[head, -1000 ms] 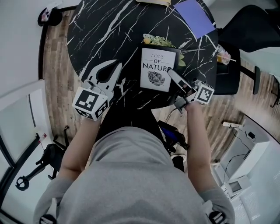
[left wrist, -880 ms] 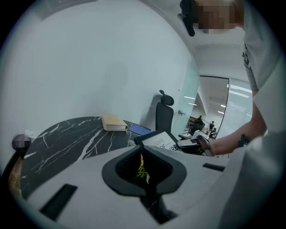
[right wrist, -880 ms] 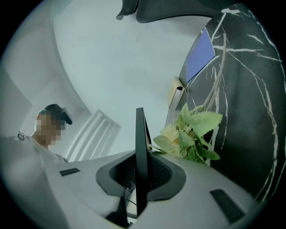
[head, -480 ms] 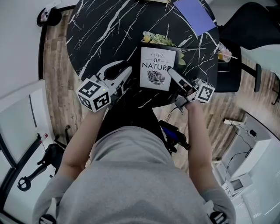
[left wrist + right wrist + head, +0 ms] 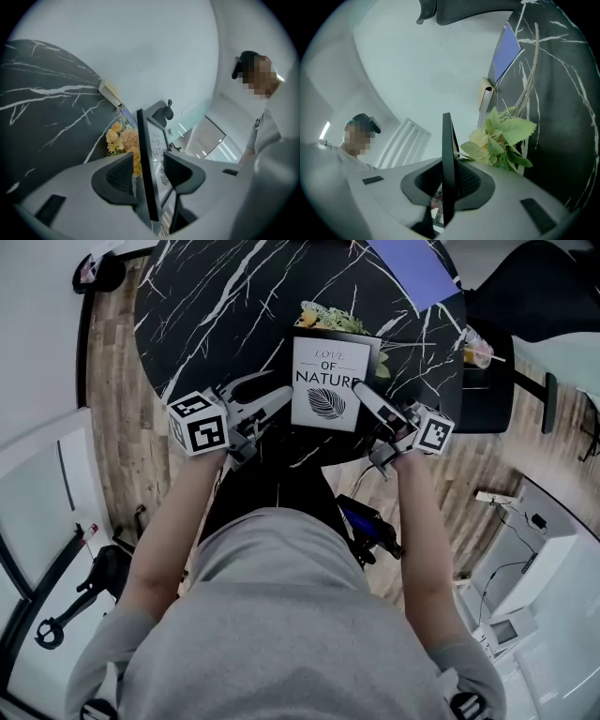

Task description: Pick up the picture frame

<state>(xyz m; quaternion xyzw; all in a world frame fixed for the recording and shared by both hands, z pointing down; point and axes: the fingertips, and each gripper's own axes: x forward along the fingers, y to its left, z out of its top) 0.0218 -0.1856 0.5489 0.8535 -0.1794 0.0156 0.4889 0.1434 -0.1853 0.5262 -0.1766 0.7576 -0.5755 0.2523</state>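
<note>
Toward the near edge of the round black marble table, the black-edged picture frame with its white leaf print stands upright and faces the person. A bunch of yellow artificial flowers sits just behind it. The right claw is clenched on the frame's right-hand edge, pads pressing both faces. The left claw points in about level from the opposite side. Its jaws are opening, and the frame's left-hand edge stands between them, clear of both pads. The thin frame lies in line with that gap, so closing there should, I judge, give a two-sided hold for the lift.
</note>
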